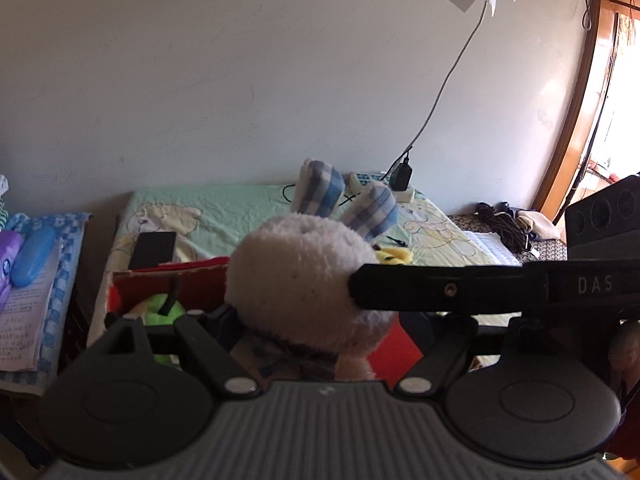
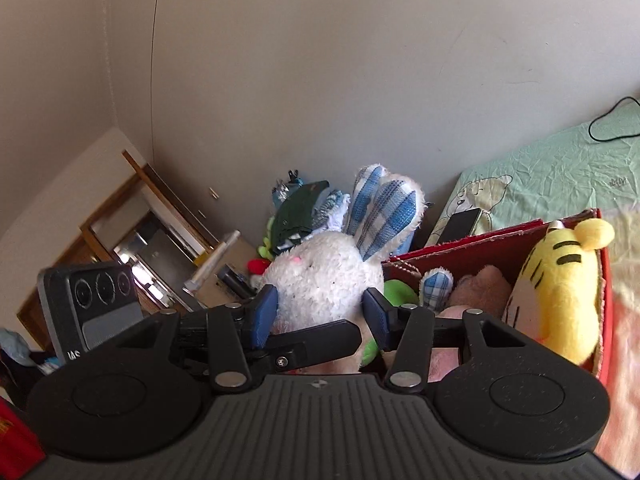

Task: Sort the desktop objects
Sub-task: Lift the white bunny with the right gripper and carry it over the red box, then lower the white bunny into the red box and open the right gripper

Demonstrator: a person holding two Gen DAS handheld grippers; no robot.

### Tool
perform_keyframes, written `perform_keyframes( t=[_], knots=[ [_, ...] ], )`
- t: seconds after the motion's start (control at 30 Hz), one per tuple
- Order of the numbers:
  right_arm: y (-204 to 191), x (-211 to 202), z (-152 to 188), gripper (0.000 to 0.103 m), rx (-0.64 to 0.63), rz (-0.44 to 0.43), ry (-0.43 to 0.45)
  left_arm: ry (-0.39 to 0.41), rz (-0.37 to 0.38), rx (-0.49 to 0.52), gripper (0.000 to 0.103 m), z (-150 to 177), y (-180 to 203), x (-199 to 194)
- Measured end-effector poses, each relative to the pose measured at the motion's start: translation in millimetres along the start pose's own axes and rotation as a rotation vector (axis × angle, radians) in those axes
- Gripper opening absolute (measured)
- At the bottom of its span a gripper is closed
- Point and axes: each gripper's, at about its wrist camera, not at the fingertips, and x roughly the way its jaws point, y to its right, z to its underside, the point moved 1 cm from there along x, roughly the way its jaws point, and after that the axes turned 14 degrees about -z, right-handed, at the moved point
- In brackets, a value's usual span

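White plush made up the rabbit, its blue-checked ears upright, held at the head between the blue pads of the right gripper, which clasped it over the left end of the red box. A yellow tiger toy leaned in that box's right corner. From the left wrist view, the left gripper pointed level at the rabbit's back, fingertips hidden behind it, so its grip could not be judged.
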Motion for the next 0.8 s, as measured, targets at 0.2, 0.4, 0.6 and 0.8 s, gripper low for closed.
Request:
perform_keyframes(
  t=[0.2, 0.4, 0.6, 0.8],
  knots=[
    [-1.4, 19.7, 15.8, 0.051, -0.108, 0.09, -0.066, -0.031, -0.046, 0.063, 0.081, 16.9, -4.3, 26.1],
    [-7.5, 20.0, 23.8, 0.049, -0.198, 0.151, -0.128, -0.087, -0.055, 0.125, 0.08, 35.9, -0.5, 42.5],
    [-11.7, 27.7, 36.1, 0.048, -0.303, 0.167, -0.188, -0.096, -0.079, 0.167, 0.084, 47.1, -2.4, 43.4],
    [-2.8, 30.3, 36.9, 0.049, -0.211, 0.13, -0.247, -0.118, -0.061, 0.169, 0.084, 51.5, -9.1, 35.8]
  ],
)
